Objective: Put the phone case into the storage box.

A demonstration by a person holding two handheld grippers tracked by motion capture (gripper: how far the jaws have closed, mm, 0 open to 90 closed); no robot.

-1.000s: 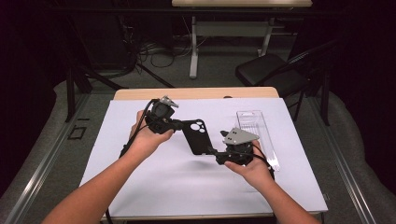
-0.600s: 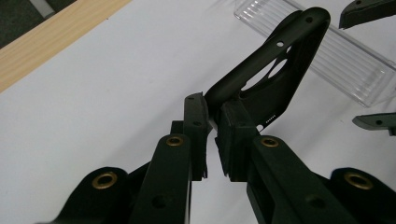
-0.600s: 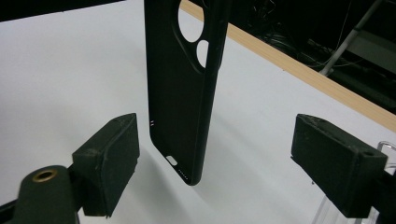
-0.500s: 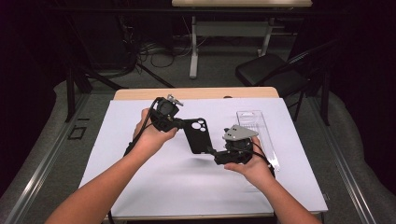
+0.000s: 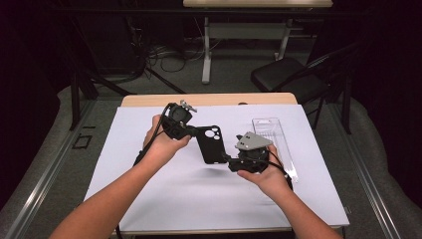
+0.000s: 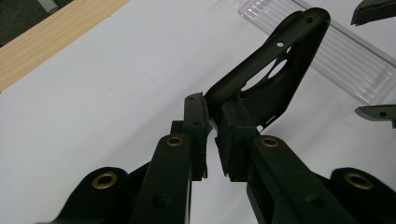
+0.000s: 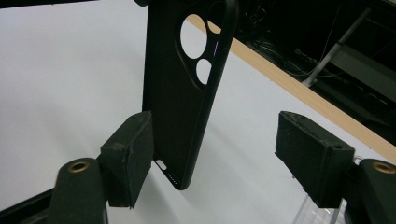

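Note:
A black phone case (image 5: 210, 144) with round camera holes hangs above the white table. My left gripper (image 5: 195, 132) is shut on its upper edge; in the left gripper view both pads (image 6: 196, 126) pinch the case (image 6: 275, 88) at one corner. My right gripper (image 5: 226, 160) reaches in from the right at the case's lower end. In the right gripper view the case (image 7: 182, 93) stands between the jaws of my right gripper (image 7: 219, 156), next to the left pad (image 7: 128, 154) and well apart from the other. These jaws have just been closing a little and are still open.
A clear plastic box (image 5: 274, 144) lies on the white sheet (image 5: 149, 199) to the right of my right hand. The table's wooden edge (image 5: 209, 99) runs along the back. Beyond it stand a dark chair (image 5: 293, 79) and cables on the floor.
My left hand has shifted slightly to the right with the case. The right hand has stayed where it was at the case's lower end.

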